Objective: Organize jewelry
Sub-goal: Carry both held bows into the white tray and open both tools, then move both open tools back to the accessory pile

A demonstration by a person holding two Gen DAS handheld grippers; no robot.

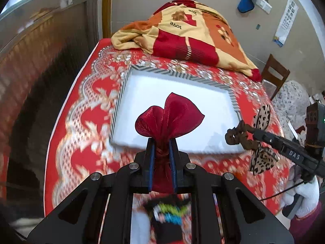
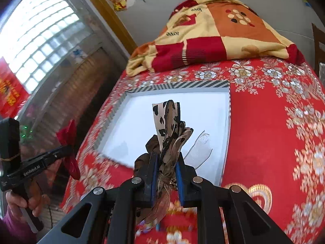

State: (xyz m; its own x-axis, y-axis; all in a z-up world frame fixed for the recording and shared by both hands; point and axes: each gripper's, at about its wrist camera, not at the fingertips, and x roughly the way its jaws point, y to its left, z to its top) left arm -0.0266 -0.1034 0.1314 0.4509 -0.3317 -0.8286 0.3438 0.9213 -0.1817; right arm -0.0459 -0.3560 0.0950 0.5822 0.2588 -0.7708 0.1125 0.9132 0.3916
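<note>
Fabric fills both grips: the left gripper (image 1: 161, 144) is clenched on the gathered waist of a red organza bow (image 1: 169, 118), and the right gripper (image 2: 165, 158) is clenched on a leopard-print bow scrunchie (image 2: 168, 130), its brown ruffle and sheer tails spilling out on either side of the jaws. Both pieces hang in the air above the near edge of the white tray (image 1: 203, 93) with the striped rim, which sits on the red floral bedcover (image 1: 81, 109); neither touches the tray, whose floor shows nothing lying on it in either view. A folded patchwork quilt (image 1: 182, 30) lies beyond the tray. Judging from this, the step in hand is carrying both ornaments over to the tray to set them down. The risk is in the release: the sheer tails of the scrunchie trail below the right jaws and could catch on the rim or snag on the blue pads, so the piece might drag back out when the gripper lifts. The red bow is light and stiff, and may topple or roll once dropped, perhaps over the low rim. The two grippers are close side by side, so lowering both together could knock one against the other. Something bright and blurred lies under the left gripper, too smeared to name.
</note>
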